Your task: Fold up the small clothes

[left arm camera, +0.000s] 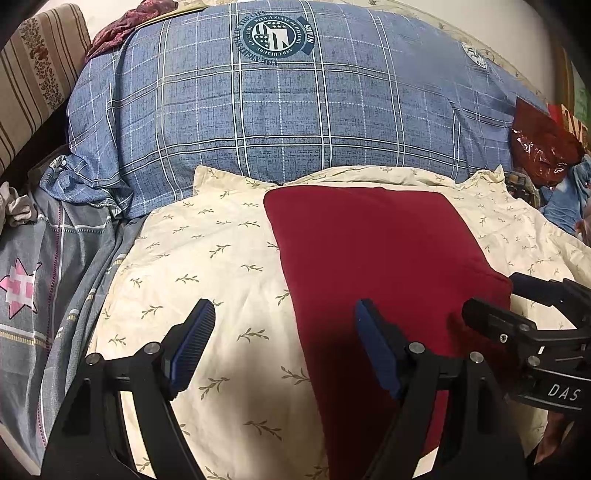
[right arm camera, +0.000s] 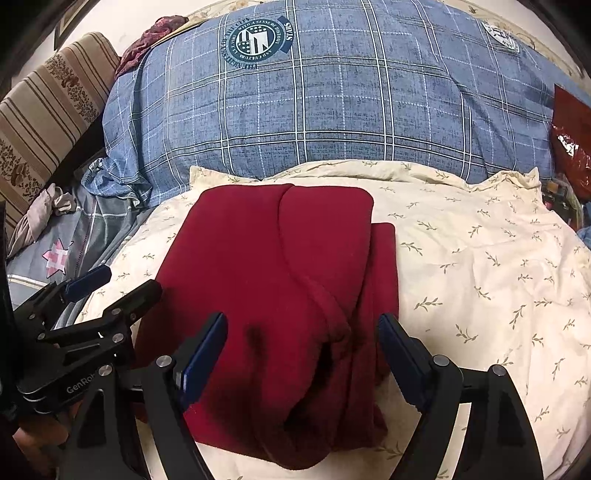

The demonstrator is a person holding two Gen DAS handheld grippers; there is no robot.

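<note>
While both tools hang over the bed, the red garment [right arm camera: 280, 288] lies folded on the cream leaf-print sheet [right arm camera: 480, 266], its long axis running away from the cameras toward the blue plaid duvet [right arm camera: 332, 107] heaped at the far side. Right wrist view: one layer of the garment is turned over the other, giving a curved seam down the middle and a narrower strip showing along its right edge; the near end is bunched and in shadow. Right hand-held gripper [right arm camera: 303, 350]: released, jaws standing wide, one blue pad to each side of the garment's near end, nothing pressed between them; whether the pads brush the cloth cannot be told. Left hand-held gripper [left arm camera: 284, 343]: also released, jaws wide; its left finger is over bare sheet, its right finger over the garment's left part, so the garment's left edge runs between them. No cloth is pinched. Each gripper shows at the edge of the other's view, the two close side by side. Left of the sheet: grey bedding with a pink star [left arm camera: 22, 291]. A striped brown cushion [left arm camera: 33, 74] stands at far left, and dark red patterned fabric [left arm camera: 125, 26] lies at the duvet's top left corner. A shiny red plastic bag [left arm camera: 543, 147] sits at the right.
</note>
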